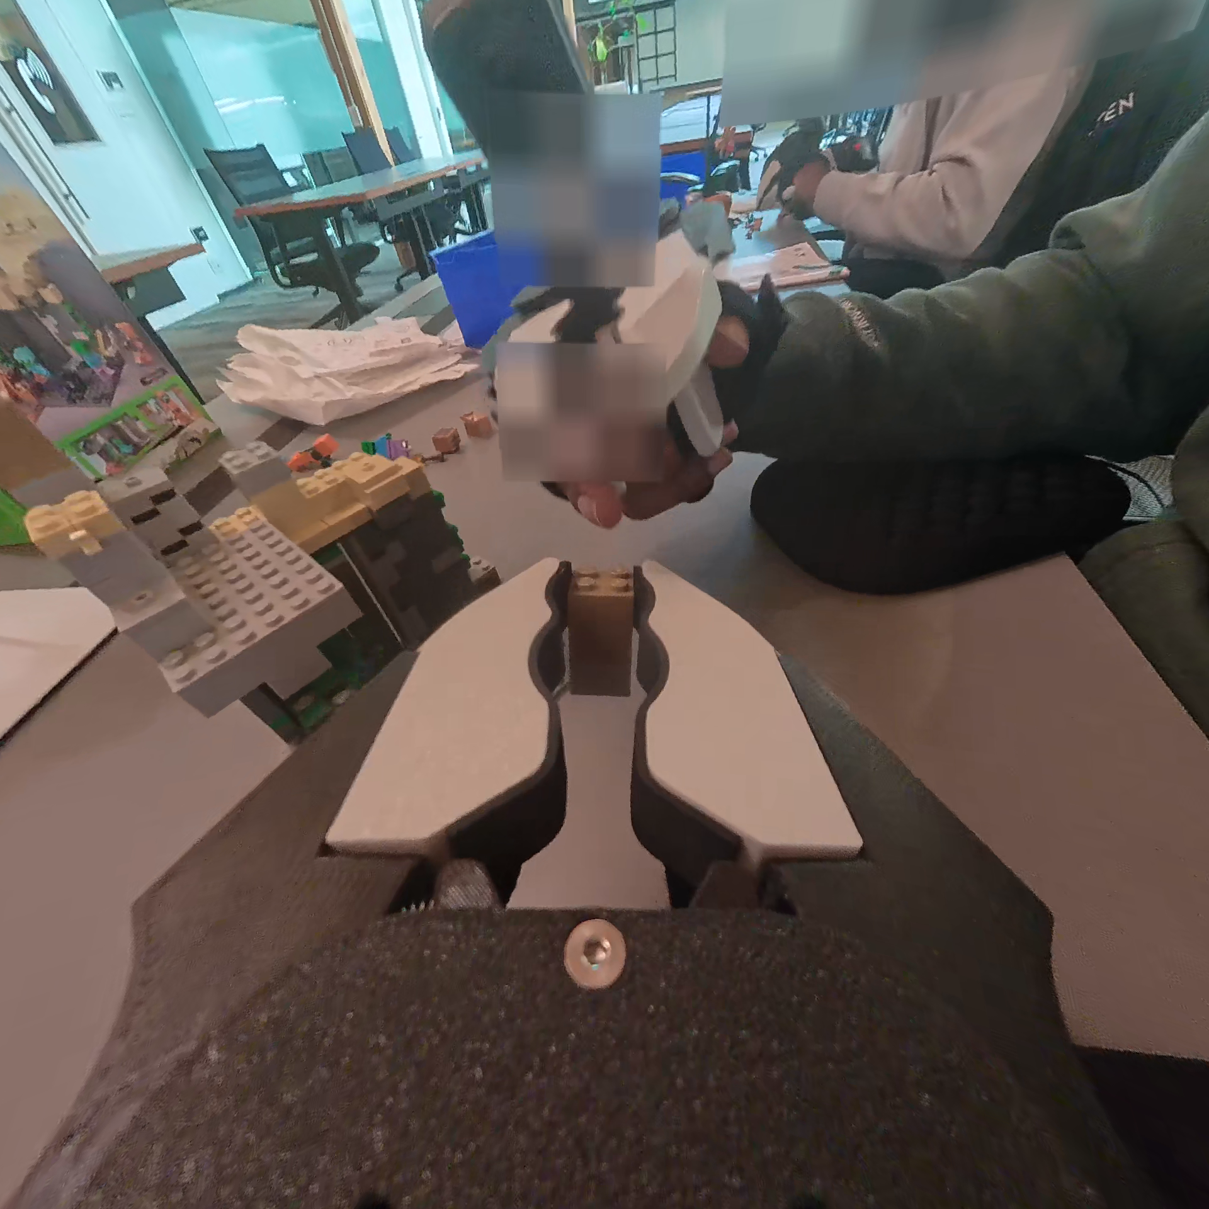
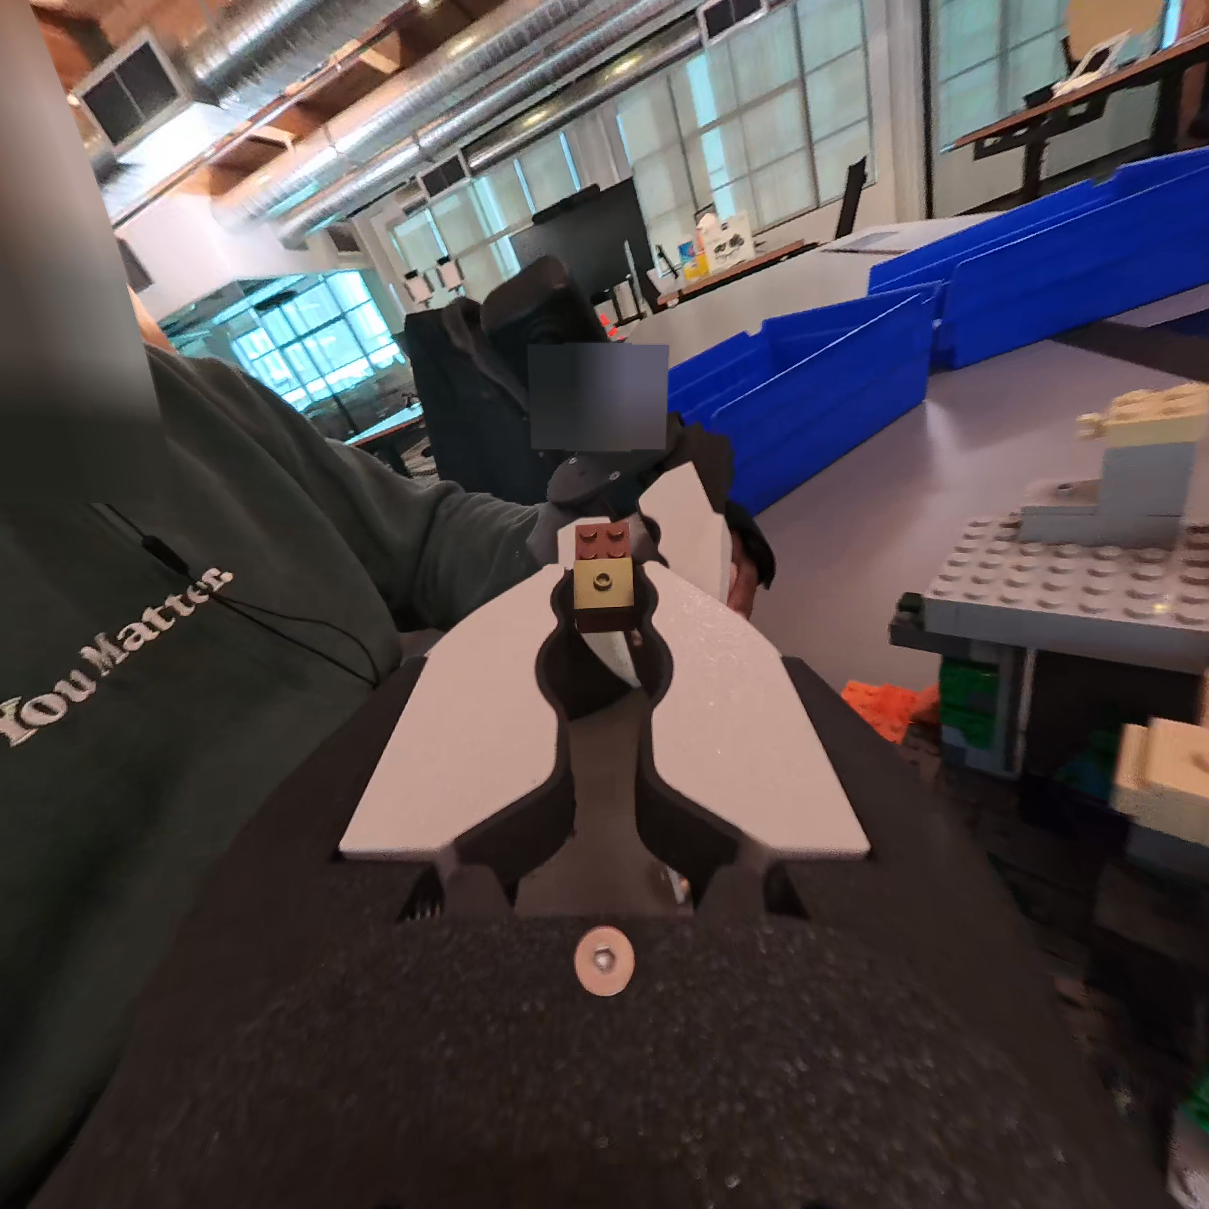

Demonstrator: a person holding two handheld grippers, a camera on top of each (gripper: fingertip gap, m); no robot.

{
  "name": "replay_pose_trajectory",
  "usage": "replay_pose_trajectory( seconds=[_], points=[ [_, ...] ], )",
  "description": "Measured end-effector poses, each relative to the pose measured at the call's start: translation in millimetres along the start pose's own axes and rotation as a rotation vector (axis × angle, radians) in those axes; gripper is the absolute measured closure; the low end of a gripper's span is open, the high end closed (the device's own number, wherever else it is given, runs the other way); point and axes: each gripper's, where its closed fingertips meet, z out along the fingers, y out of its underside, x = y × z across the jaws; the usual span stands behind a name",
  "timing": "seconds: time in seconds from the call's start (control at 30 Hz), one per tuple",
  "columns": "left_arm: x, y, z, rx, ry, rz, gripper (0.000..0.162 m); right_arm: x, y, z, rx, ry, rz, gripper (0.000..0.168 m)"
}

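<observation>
My left gripper [image 1: 600,573] is shut on a brown brick column [image 1: 600,638] with studs on top, held above the grey table [image 1: 883,687]. My right gripper [image 2: 603,582] is shut on a small brick stack [image 2: 603,584]: a reddish-brown brick on top, a tan one with a side stud in the middle, and a dark one below. The two grippers face each other at close range. The right one shows in the left wrist view [image 1: 661,327], held in a hand. The left one shows in the right wrist view [image 2: 680,523].
A brick build with a grey studded plate [image 1: 248,595] and tan tops stands to the left; it also shows in the right wrist view [image 2: 1060,589]. Loose small bricks [image 1: 386,448], paper bags [image 1: 340,366], a toy box [image 1: 98,366] and blue bins [image 2: 818,392] lie beyond. Another person [image 1: 948,183] sits at the back right. One gripper's finger ends stand about 4 centimeters off the other's.
</observation>
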Motion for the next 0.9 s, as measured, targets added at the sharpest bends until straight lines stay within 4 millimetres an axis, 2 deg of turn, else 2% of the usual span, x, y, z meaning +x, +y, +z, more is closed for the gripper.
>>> replay_pose_trajectory(
  seconds=[0.07,0.13,0.2,0.3,0.37,0.43,0.77,0.9],
  points=[
    [-2,6,1,-0.024,0.002,-0.018,0.144,6,0,-5,-0.015,0.049,-0.024,0.151],
    [-1,13,3,-0.052,0.014,-0.032,0.145,11,8,-9,-0.089,0.106,-0.059,0.151],
    [0,19,5,-0.075,0.026,-0.045,0.144,12,28,-14,-0.235,0.156,-0.116,0.152],
    [2,28,8,-0.108,0.042,-0.056,0.145,11,69,-24,-0.481,0.203,-0.178,0.151],
    [6,32,10,-0.127,0.064,-0.06,0.145,12,89,-30,-0.581,0.23,-0.193,0.151],
    [8,34,11,-0.142,0.074,-0.053,0.145,14,102,-34,-0.635,0.255,-0.192,0.151],
    [16,39,14,-0.179,0.106,-0.033,0.139,16,112,-36,-0.664,0.249,-0.166,0.151],
    [19,41,15,-0.193,0.113,-0.02,0.138,16,110,-35,-0.65,0.249,-0.166,0.151]
  ],
)
